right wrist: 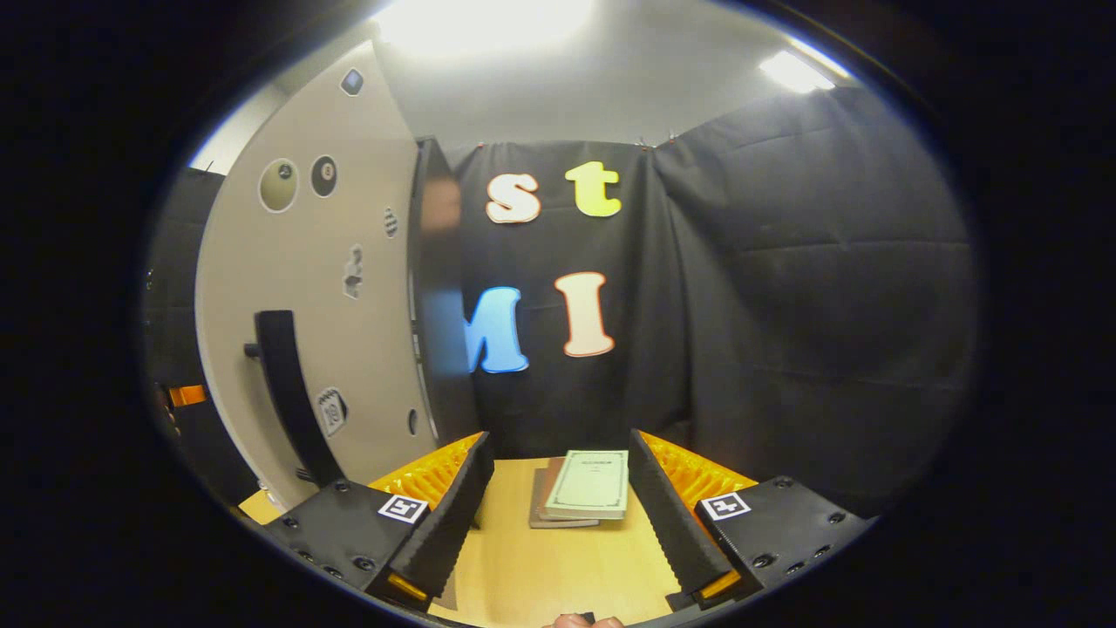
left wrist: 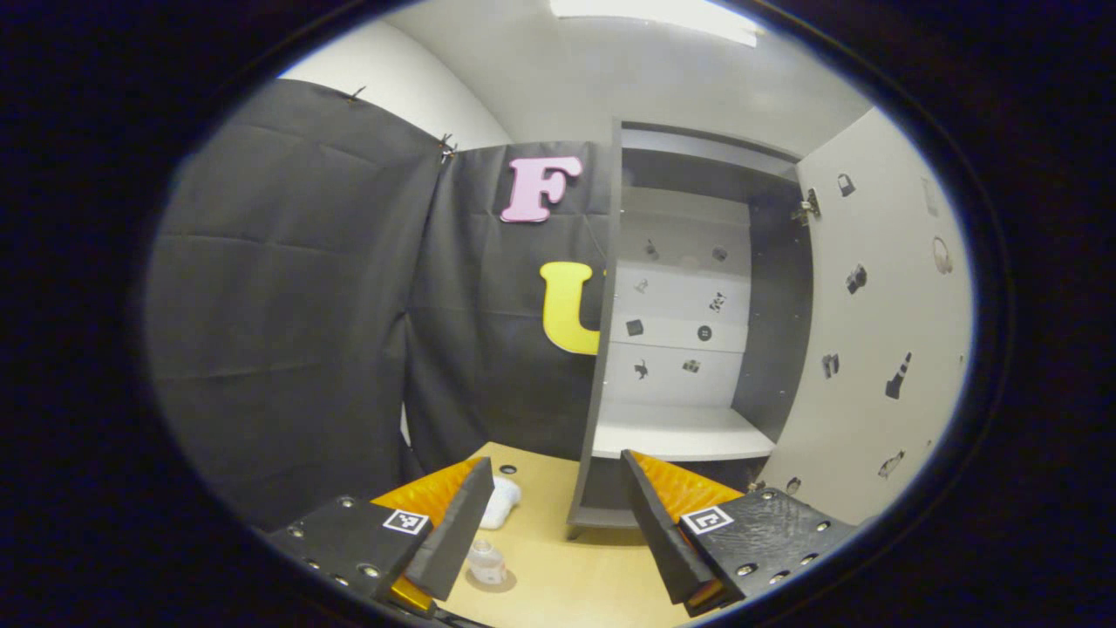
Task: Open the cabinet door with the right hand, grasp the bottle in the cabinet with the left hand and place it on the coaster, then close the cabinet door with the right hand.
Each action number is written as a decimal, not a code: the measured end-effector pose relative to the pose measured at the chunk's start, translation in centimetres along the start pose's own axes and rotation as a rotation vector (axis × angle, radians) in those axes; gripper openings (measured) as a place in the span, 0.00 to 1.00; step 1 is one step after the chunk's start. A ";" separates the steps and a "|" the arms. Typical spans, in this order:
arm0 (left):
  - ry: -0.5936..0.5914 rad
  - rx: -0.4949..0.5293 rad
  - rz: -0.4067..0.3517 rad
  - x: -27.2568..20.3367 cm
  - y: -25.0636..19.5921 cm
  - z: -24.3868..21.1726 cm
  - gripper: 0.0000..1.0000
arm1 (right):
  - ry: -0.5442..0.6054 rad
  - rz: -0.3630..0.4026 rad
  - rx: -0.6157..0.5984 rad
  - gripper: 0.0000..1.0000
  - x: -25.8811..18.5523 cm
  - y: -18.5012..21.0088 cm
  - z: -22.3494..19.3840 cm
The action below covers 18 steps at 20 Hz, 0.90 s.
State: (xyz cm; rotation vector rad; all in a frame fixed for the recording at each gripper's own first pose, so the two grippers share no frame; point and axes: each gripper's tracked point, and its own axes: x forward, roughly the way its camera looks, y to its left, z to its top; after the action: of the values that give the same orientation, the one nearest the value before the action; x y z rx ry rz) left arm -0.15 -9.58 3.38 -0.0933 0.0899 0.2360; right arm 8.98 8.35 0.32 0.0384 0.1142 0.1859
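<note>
In the left gripper view the dark cabinet [left wrist: 610,349] stands open, its pale door [left wrist: 881,349] swung out to the right and its white shelf [left wrist: 676,432] bare. A small clear bottle [left wrist: 486,563] stands upright on a round coaster [left wrist: 504,582] on the wooden table, just beside my left finger. My left gripper [left wrist: 555,462] is open and holds nothing. In the right gripper view the door [right wrist: 314,288] with its black handle [right wrist: 288,392] stands to the left of my right gripper [right wrist: 561,439], which is open and apart from the handle.
A white object [left wrist: 501,501] lies on the table [left wrist: 558,576] behind the bottle. A small stack of notebooks [right wrist: 580,488] lies on the table between my right fingers, farther off. Black cloth walls surround the booth. A bit of a hand [right wrist: 580,621] shows at the bottom edge.
</note>
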 end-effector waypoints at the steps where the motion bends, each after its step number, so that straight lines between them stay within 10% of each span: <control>1: 0.003 0.015 0.014 -0.8 0.6 -0.2 0.87 | -0.001 0.038 -0.021 0.98 0.1 1.1 0.3; 8: -0.002 0.084 0.021 -2.3 2.2 -0.9 0.88 | 0.005 0.105 -0.074 0.99 0.0 5.5 0.3; 18: 0.019 0.039 -0.078 2.0 6.9 -2.2 0.88 | 0.004 -0.015 -0.038 0.96 -2.1 7.6 0.8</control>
State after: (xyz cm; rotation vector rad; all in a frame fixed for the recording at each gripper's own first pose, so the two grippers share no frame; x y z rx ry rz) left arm 0.01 -2.71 0.39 -0.0598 0.1100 0.1552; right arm 5.65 15.44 1.69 -0.0002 0.1153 0.1728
